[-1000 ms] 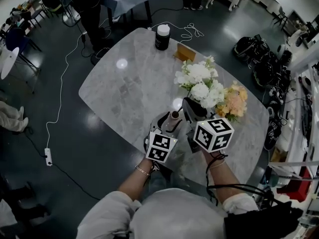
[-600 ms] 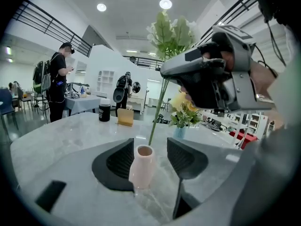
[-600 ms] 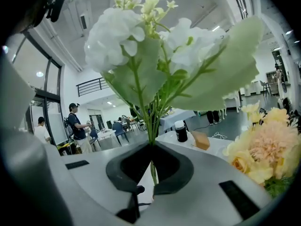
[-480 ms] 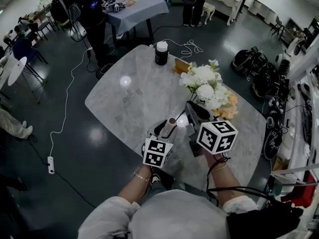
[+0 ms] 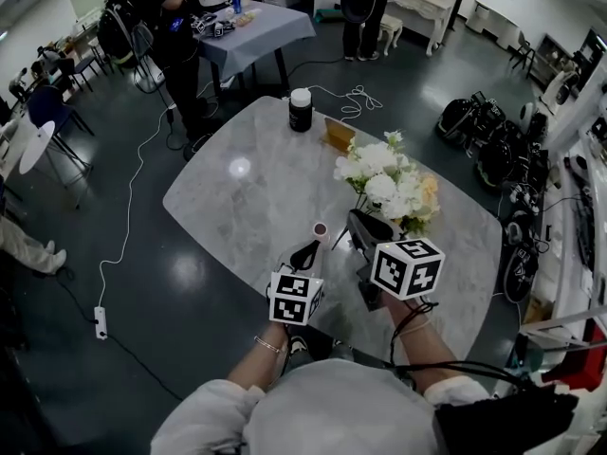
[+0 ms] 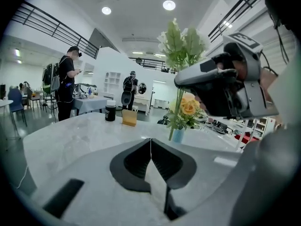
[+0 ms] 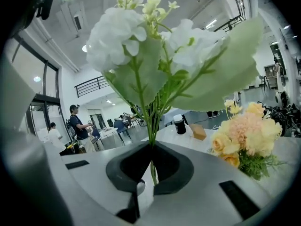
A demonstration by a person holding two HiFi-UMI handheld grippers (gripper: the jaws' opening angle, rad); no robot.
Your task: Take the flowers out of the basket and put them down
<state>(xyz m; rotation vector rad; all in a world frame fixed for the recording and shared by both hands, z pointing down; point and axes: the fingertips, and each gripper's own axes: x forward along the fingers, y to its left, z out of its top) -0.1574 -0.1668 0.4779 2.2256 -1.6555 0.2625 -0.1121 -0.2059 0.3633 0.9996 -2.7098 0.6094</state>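
My right gripper (image 5: 356, 221) is shut on the green stems of a white flower bunch (image 5: 379, 173), which stands upright over the marble table (image 5: 237, 197). In the right gripper view the stems (image 7: 151, 140) run straight up from the closed jaws to the white blooms (image 7: 141, 46). My left gripper (image 5: 308, 252) sits just left of it. Its jaws have just been closing and now meet with nothing between them (image 6: 150, 142). A small pinkish tube end (image 5: 320, 228) shows beyond its tips. Yellow-orange flowers (image 5: 424, 202) stand in a small blue vase (image 6: 178, 134) behind. No basket shows.
A black jar with a white lid (image 5: 301, 109) and a tan box (image 5: 340, 133) stand at the table's far end, beside a white cable (image 5: 356, 98). People stand by a cloth-covered table (image 5: 251, 27) further back. Dark bags (image 5: 474, 121) lie on the floor to the right.
The left gripper's jaws went from wide apart to closed, with nothing in them. Both grippers rose a little, and the white bunch came up with the right one.
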